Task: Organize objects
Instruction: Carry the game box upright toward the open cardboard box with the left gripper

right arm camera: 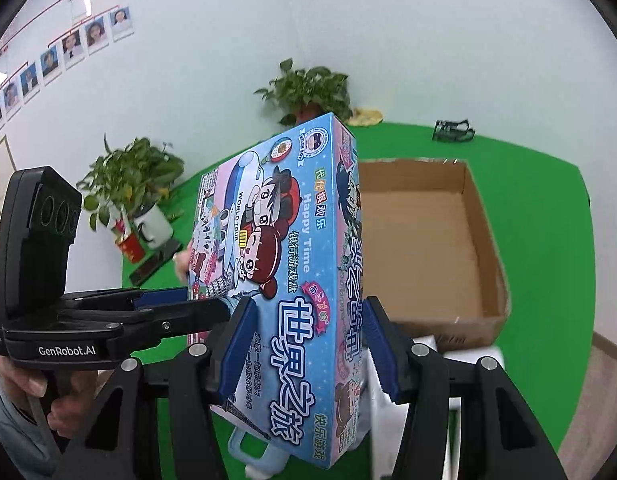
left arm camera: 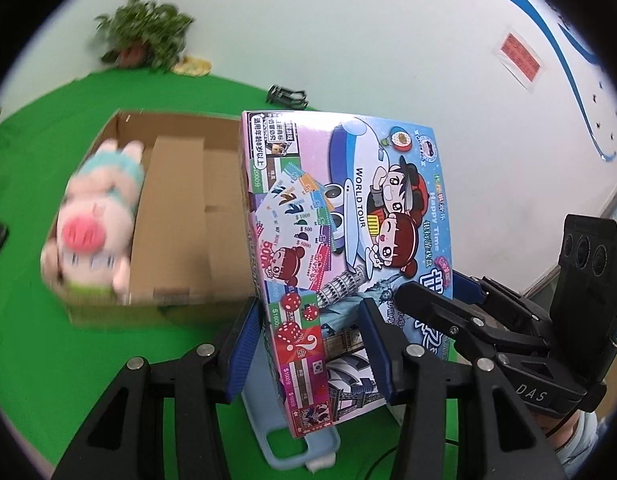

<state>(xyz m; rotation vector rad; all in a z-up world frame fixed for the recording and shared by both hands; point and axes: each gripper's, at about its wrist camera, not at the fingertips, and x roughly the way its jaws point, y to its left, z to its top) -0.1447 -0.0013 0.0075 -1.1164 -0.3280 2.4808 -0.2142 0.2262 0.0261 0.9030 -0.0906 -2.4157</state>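
A colourful board game box (left arm camera: pixel 340 248) marked "World Tour" is held upright above the green table by both grippers. My left gripper (left arm camera: pixel 308 344) is shut on its lower end, blue pads on either side. My right gripper (right arm camera: pixel 308 348) is shut on the same box (right arm camera: pixel 292 272) from the other edge. The right gripper also shows in the left wrist view (left arm camera: pixel 508 320), and the left gripper in the right wrist view (right arm camera: pixel 148 312). An open cardboard box (left arm camera: pixel 180 216) lies behind, with a pink plush pig (left arm camera: pixel 96 224) at its left end. Its right part (right arm camera: pixel 436 240) shows bare cardboard.
A light blue phone case (left arm camera: pixel 292 432) lies on the green table (left arm camera: pixel 28 320) under the game box. Potted plants (right arm camera: pixel 128 184) and a white mug (right arm camera: pixel 154 224) stand at the back, with a black phone (right arm camera: pixel 152 266) and a black clip (right arm camera: pixel 452 130).
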